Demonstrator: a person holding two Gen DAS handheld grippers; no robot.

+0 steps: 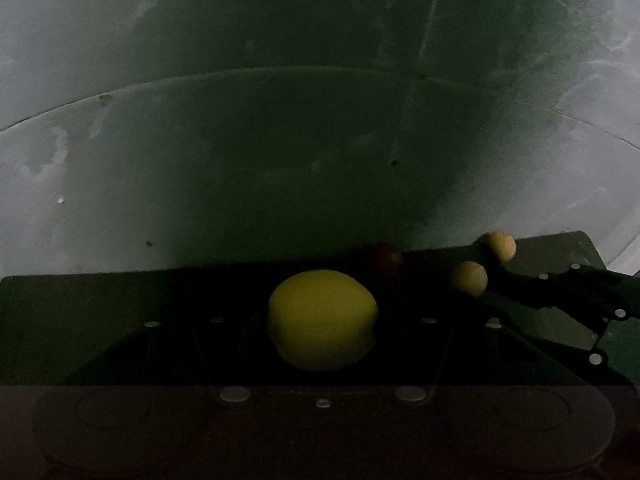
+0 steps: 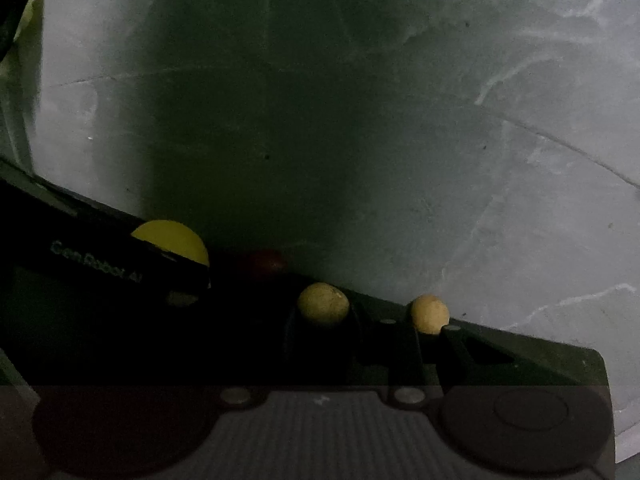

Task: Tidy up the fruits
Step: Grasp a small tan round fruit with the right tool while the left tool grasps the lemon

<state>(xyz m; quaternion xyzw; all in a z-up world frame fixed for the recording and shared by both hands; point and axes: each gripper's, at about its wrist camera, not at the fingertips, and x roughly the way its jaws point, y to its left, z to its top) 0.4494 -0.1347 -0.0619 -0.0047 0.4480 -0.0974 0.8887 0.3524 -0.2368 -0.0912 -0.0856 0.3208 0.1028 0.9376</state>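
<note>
- The yellow fruit (image 1: pixel 322 319) lies between the left hand-held gripper (image 1: pixel 322 344) fingers, but the dark hides whether they grip it.
- Two small tan fruits (image 2: pixel 323 303) sit at the right hand-held gripper (image 2: pixel 376 320); its closure cannot be told either.
- A dark red fruit (image 2: pixel 264 263) rests behind on the dark tray (image 2: pixel 560 360).
- The fruits look round, smooth and likely to roll; each is best held across its widest middle.

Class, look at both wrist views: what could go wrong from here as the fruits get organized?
1. The scene is very dark; the dark red fruit barely shows against the dark surface and could be missed or knocked.
2. The two small tan fruits and the yellow fruit are round and may roll if nudged.
</note>
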